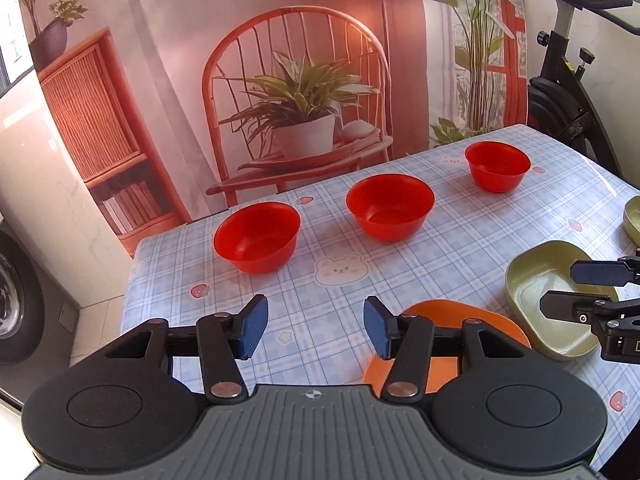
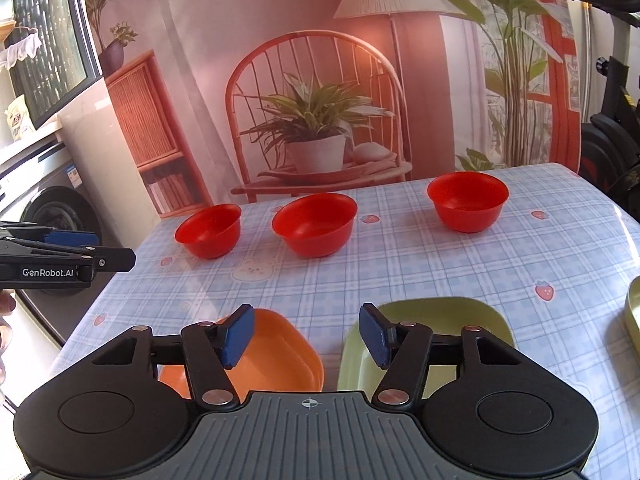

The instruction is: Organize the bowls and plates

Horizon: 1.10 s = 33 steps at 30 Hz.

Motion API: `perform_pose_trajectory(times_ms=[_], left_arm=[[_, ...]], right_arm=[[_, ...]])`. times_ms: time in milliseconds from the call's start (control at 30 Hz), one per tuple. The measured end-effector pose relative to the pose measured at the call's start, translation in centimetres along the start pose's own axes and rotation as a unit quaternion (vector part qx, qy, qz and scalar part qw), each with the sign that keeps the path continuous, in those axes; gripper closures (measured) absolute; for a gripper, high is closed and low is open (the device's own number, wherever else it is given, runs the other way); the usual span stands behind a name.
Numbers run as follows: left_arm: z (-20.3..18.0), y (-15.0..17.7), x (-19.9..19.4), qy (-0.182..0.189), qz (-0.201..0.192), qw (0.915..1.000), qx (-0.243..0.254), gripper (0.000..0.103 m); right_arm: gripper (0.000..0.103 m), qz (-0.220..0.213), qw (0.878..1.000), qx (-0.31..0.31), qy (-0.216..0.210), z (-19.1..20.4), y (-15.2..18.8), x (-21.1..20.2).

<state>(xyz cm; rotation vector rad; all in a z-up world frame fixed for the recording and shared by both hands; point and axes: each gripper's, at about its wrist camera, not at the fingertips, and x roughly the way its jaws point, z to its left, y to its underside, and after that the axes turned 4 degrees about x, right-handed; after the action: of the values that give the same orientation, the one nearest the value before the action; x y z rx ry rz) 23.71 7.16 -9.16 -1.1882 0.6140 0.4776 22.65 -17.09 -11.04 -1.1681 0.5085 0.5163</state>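
Both fingers spread wide; orange plate and green plate seemingly just beneath.

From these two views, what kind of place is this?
Probably a home utility corner staged as a dining spot: a table with red bowls, a washing machine beside it, and a printed living-room backdrop behind.
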Motion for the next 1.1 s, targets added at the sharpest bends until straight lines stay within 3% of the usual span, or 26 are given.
perform_pose_trajectory(times_ms=[333,700,1100], left_arm=[[0.1,2.4,3.5,0.037,0.04,0.9985,-0.004,0.048],[0.3,3.5,4.5,0.078,0.051,0.9953,-0.029,0.047],[-0.1,4.4,5.3,0.089,0.072,0.9932,-0.023,0.047]], right_arm=[[0.071,0.067,0.997,-0.025,-0.005,1.6,2.5,2.4],[0.077,0.1,0.995,-0.02,0.02,0.8,3.1,3.7],[0.082,0.122,0.992,0.0,0.029,0.0,3.6,5.1]])
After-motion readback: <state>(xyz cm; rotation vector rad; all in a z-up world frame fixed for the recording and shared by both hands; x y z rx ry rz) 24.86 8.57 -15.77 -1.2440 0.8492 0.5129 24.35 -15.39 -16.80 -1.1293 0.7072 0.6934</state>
